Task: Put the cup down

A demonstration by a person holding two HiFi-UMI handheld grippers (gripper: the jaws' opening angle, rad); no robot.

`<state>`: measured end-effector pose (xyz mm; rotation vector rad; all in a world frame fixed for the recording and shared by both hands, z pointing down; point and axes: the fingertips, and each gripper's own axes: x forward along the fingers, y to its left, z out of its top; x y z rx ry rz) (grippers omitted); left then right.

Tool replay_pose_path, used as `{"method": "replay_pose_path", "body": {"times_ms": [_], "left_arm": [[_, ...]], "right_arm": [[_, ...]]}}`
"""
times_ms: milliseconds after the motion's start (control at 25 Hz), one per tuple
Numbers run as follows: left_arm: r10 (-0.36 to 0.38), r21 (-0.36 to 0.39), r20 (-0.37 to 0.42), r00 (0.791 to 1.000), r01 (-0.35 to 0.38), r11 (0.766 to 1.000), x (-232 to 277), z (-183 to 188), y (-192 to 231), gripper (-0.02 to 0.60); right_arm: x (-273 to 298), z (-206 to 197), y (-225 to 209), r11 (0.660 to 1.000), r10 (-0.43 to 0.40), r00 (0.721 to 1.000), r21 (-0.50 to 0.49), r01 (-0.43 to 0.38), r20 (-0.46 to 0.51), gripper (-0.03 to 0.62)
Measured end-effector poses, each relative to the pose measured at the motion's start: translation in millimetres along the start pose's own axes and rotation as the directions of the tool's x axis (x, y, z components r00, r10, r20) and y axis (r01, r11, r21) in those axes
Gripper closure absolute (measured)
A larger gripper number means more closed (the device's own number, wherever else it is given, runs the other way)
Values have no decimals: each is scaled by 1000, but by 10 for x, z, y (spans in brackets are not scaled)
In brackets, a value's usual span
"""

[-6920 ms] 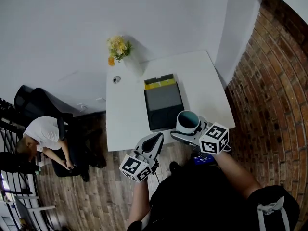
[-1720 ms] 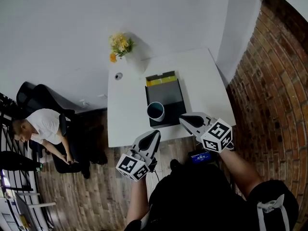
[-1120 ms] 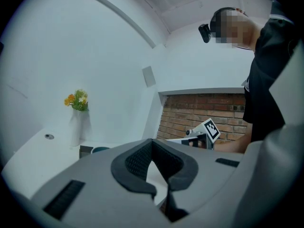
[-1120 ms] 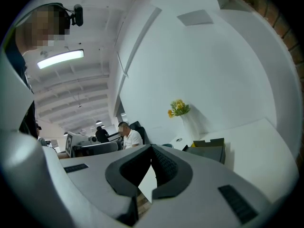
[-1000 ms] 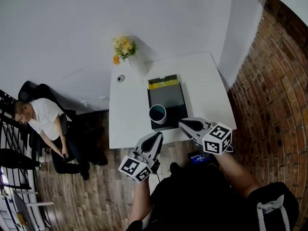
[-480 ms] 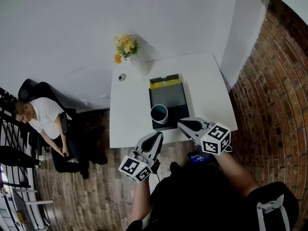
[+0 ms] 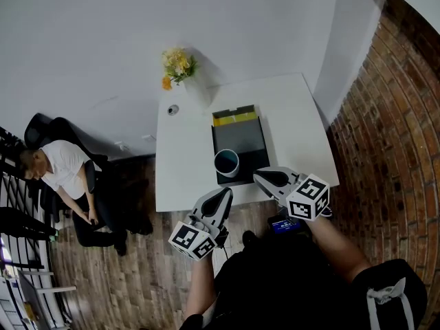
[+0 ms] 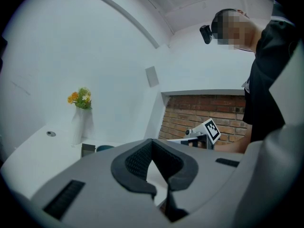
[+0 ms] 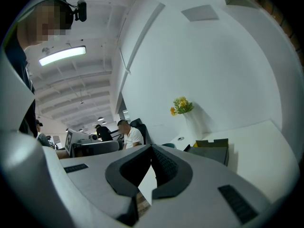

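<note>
The cup (image 7: 226, 162), white outside and teal inside, stands upright on the near left corner of the dark tray (image 7: 239, 137) on the white table (image 7: 180, 157). My right gripper (image 7: 258, 177) is shut and empty; it hangs off the table's front edge, right of the cup and apart from it. Below the table edge my left gripper (image 7: 225, 194) is also shut, with nothing in it. In the left gripper view the cup's teal rim (image 8: 105, 147) peeks over the jaws. From the right gripper view only a sliver of the cup (image 9: 168, 146) shows beside the tray (image 9: 213, 150).
A white vase with yellow flowers (image 7: 177, 66) stands at the table's far left corner, with a small round disc (image 7: 172, 109) near it. A brick wall (image 7: 385, 150) runs along the right. A person (image 7: 58, 174) sits on a chair at the left, on the wood floor.
Several seconds ago my right gripper held the cup over the table's front edge. Now the cup rests on the tray and that gripper is drawn back, shut. Nothing has moved over the last second.
</note>
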<state>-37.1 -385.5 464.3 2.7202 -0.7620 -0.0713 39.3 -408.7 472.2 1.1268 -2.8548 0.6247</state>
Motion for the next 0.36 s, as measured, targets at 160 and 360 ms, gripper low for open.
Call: {"method": "replay_pose_path", "body": {"times_ms": [160,360], "left_arm": [[-6,-12,11,1000,6,1000,9,11,-6,574],[-12,-18,18,1000,12,1000,4,29,-10,574]], "right_arm": [[4,-5,-10,1000,0,1000,-6,0,-4,582],[13,14,-8,1000,4,1000,-21,-5,-6,582]]}}
